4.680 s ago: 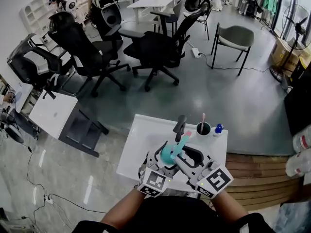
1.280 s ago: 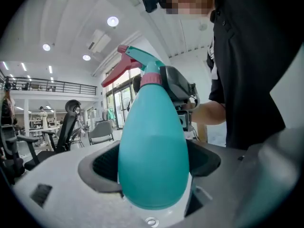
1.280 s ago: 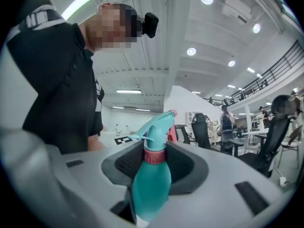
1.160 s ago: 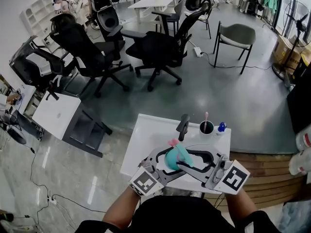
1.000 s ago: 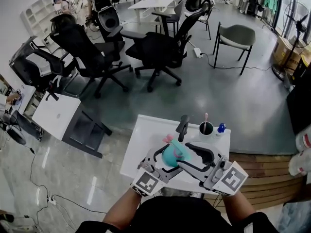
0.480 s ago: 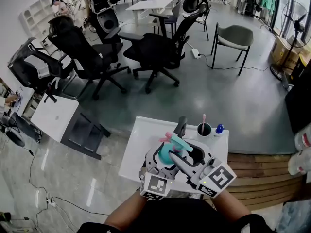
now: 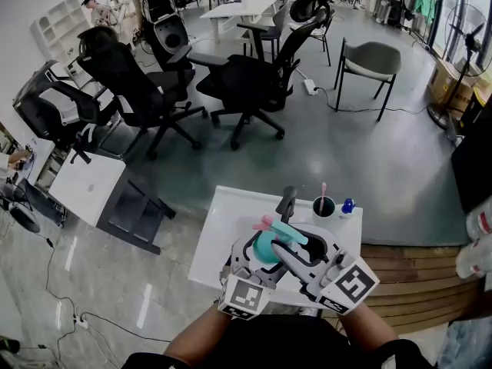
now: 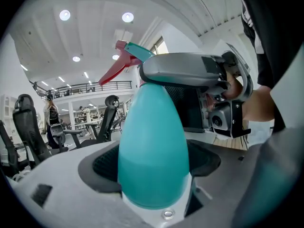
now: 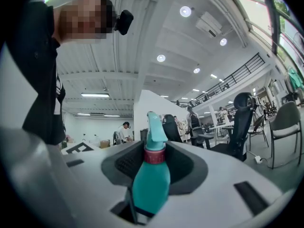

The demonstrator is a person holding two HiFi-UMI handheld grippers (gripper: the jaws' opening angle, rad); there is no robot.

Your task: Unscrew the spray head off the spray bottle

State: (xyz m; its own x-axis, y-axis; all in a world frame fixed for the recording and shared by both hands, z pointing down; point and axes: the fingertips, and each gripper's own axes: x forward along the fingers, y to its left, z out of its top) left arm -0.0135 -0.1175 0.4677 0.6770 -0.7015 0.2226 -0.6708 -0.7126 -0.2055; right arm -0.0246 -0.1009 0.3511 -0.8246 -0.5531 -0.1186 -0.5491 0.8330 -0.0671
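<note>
L tool (image 8: 154, 164) grips spray bottle (image 7: 265, 247), R tool (image 9: 155, 164) just closing onto spray head (image 9: 153, 131)

I am the right gripper (image 9: 156, 152), and my grey jaws have just been closing around the neck of the teal spray bottle (image 9: 151, 186), which stands upright between them. My dark ribbed pads (image 9: 127, 164) sit against its red collar (image 9: 154, 156) on both sides, with the teal spray head (image 9: 153, 127) rising just above. Close on my left is a person's black sleeve (image 9: 45, 80). Far off to the right stand office chairs (image 9: 240, 122) under round ceiling lights (image 9: 185, 11).
</note>
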